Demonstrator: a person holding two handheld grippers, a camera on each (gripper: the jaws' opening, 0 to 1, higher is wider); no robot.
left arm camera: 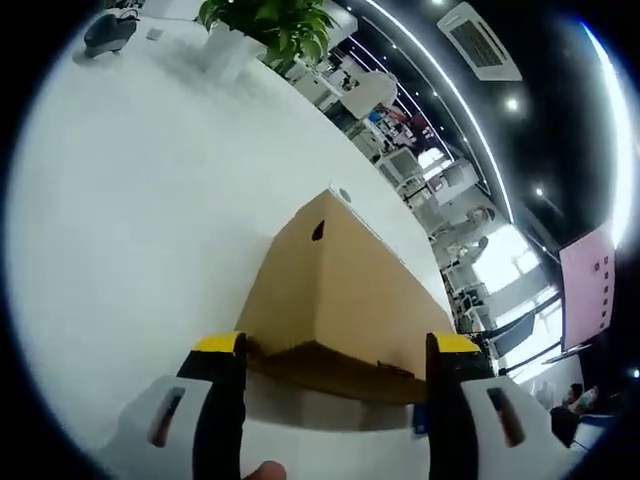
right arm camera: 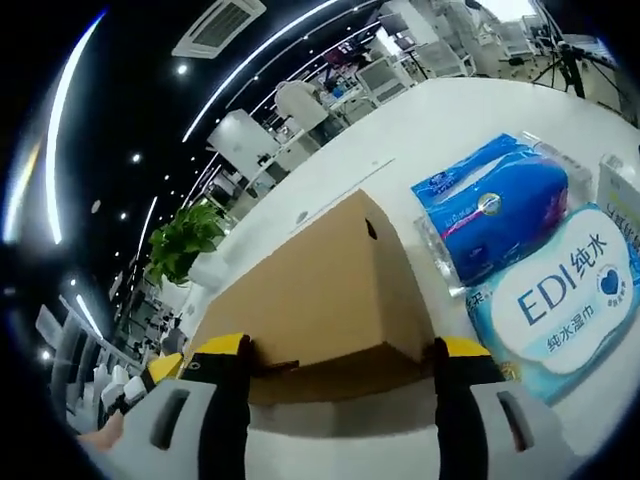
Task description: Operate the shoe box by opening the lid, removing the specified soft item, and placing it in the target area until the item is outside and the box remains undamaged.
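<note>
Left gripper [left arm camera: 335, 365] spread wide, right gripper [right arm camera: 340, 365] likewise, both at the lid edge of the closed box [left arm camera: 340, 290] on the surface [left arm camera: 130, 200]. Best lifted evenly from both sides, gently, no creasing. Soft item unseen inside.

Tan shoe box [left arm camera: 345, 290]; blue tissue pack [right arm camera: 495, 205]; yellow-tipped black tongs [left arm camera: 338, 350].

The shoe box [left arm camera: 345, 290] in front of my gripper is plain brown cardboard, dull and smooth, on a smooth white tabletop [left arm camera: 140, 200] that shines a little, and in my right gripper view the blue packs of wipes [right arm camera: 560, 290] are wrapped in shiny, crinkly plastic.
</note>
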